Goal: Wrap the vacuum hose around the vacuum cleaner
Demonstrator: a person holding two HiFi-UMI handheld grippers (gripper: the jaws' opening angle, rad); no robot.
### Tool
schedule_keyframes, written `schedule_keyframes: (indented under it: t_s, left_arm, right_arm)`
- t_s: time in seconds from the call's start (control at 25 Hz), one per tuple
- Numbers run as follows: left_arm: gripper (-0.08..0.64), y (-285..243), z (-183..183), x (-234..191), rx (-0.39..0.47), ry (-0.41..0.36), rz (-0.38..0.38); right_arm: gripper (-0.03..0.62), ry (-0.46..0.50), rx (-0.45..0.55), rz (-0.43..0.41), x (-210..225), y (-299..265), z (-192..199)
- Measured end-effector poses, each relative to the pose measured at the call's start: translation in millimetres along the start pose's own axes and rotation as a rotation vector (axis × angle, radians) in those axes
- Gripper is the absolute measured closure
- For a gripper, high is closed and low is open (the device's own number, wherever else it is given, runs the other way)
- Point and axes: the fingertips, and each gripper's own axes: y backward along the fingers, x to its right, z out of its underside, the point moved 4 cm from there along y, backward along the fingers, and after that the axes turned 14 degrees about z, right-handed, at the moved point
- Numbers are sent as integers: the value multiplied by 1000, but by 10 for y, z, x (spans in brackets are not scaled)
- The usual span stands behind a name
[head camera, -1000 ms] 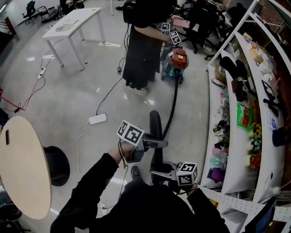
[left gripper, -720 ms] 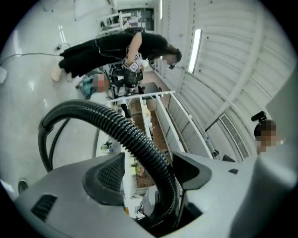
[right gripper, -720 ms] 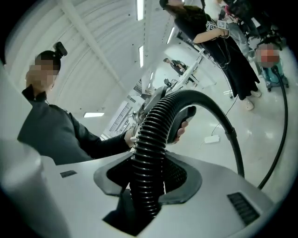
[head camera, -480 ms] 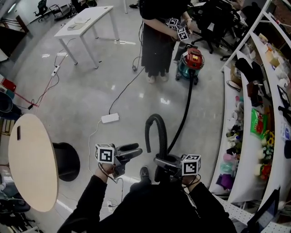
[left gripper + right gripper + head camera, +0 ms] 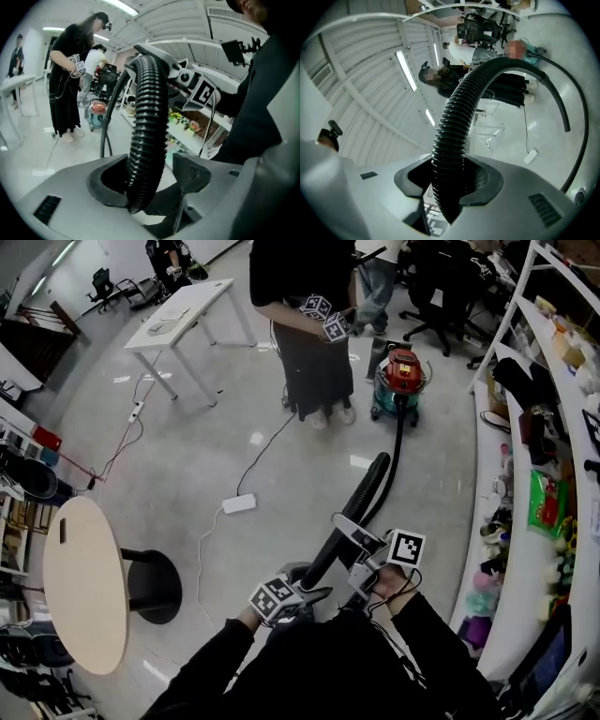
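The red-and-teal canister vacuum cleaner point(image 5: 401, 381) stood on the grey floor point(image 5: 187, 456) well ahead, beside a person in black point(image 5: 305, 324). Its black ribbed hose point(image 5: 361, 498) ran back to me. The fingers of my right gripper point(image 5: 349, 529) clamped it. Those of my left gripper point(image 5: 317, 593), just opening, stood loosely around it.
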Motion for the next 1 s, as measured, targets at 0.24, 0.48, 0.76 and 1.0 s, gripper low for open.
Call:
schedule_keyframes:
  t_s: [0.24,0.48,0.76,1.0]
  left_arm:
    - [382,-147,-614,143,16,-116,-24]
    - [383,-91,-1237,280,133,33,117]
    - [380,-91,-1927,-384,354,341,253]
    - [379,-141,-2462,-1086,371,460,327]
  right_arm:
    - [419,-95,39,-148,-30,254,-607]
    - [296,-47,55,-195,97,320,-960]
    - [284,31,-77,-91,465,375,-754]
    - [282,801,-494,79,488,297,53]
